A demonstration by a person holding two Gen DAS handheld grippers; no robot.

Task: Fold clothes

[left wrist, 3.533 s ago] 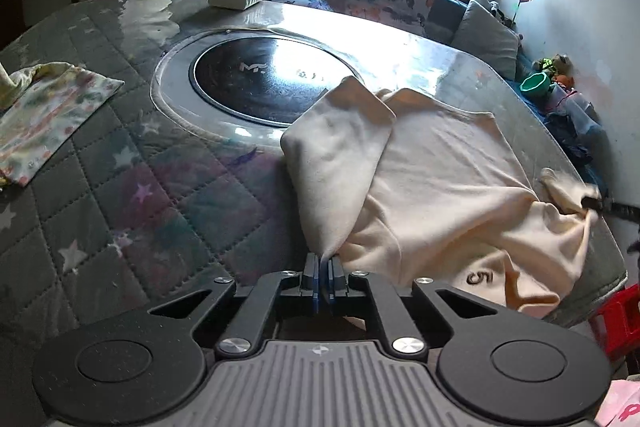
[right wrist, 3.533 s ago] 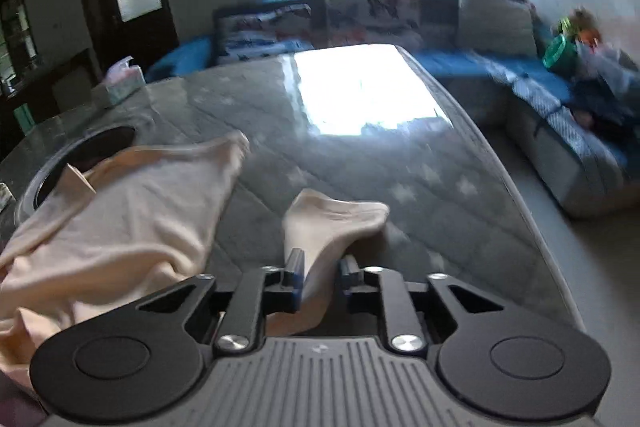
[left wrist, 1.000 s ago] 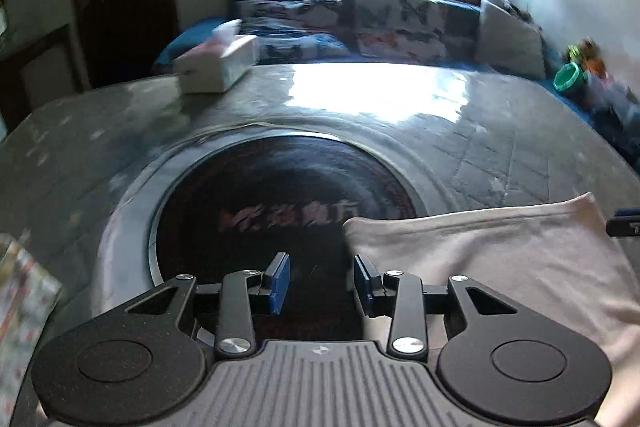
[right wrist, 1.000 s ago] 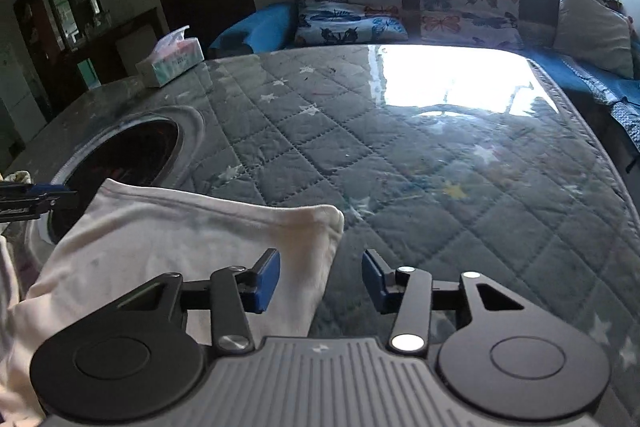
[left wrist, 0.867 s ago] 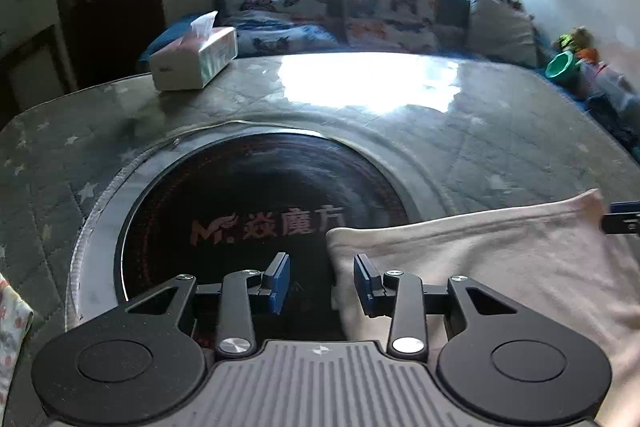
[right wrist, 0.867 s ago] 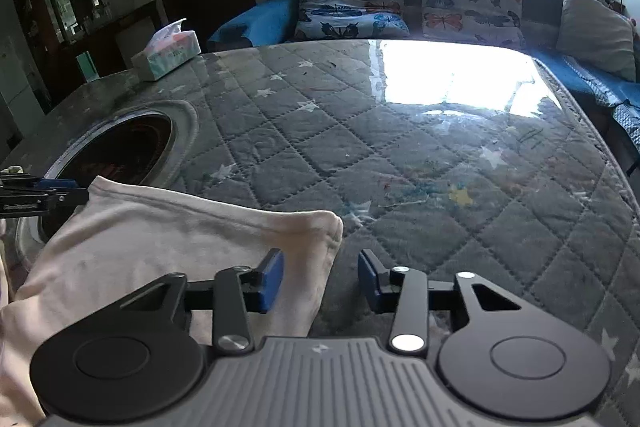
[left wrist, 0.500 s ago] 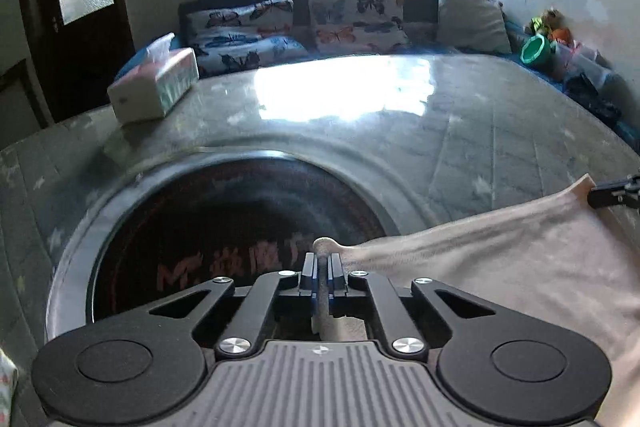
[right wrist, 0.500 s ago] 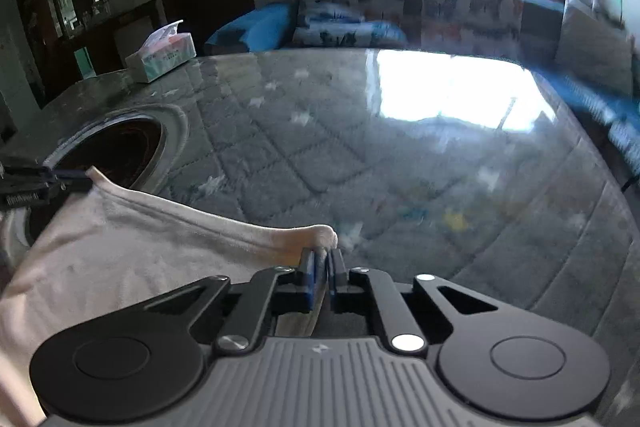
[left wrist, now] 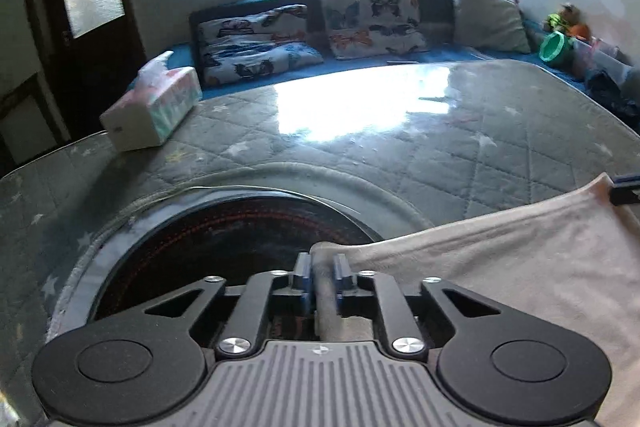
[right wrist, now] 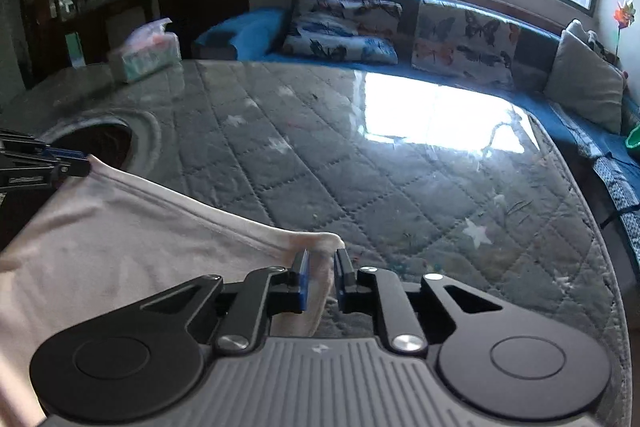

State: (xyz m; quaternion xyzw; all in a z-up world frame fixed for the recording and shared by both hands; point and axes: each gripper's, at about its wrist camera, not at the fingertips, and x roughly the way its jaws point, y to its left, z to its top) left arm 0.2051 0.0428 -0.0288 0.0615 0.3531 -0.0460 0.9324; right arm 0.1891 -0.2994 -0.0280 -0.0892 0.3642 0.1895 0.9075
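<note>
Your table (left wrist: 500, 131), under its grey quilted cover, carries one cream garment (left wrist: 520, 267) stretched between your two grippers. Only your left view shows the dark round hob (left wrist: 224, 239) fully, with the garment's left corner above it; your right view shows the open quilted expanse rightward and only the hob's edge. Count: one sofa (right wrist: 248, 27), two butterfly cushions, one grey pillow (right wrist: 588, 87), one tissue box (left wrist: 156, 107). Your left gripper (left wrist: 321, 277) has its jaws opening, cloth corner between the pads, which seem to grip it. Your right gripper (right wrist: 321, 273) likewise, jaws opening on the other corner. Nothing blocks either view but the grippers' own bodies.
</note>
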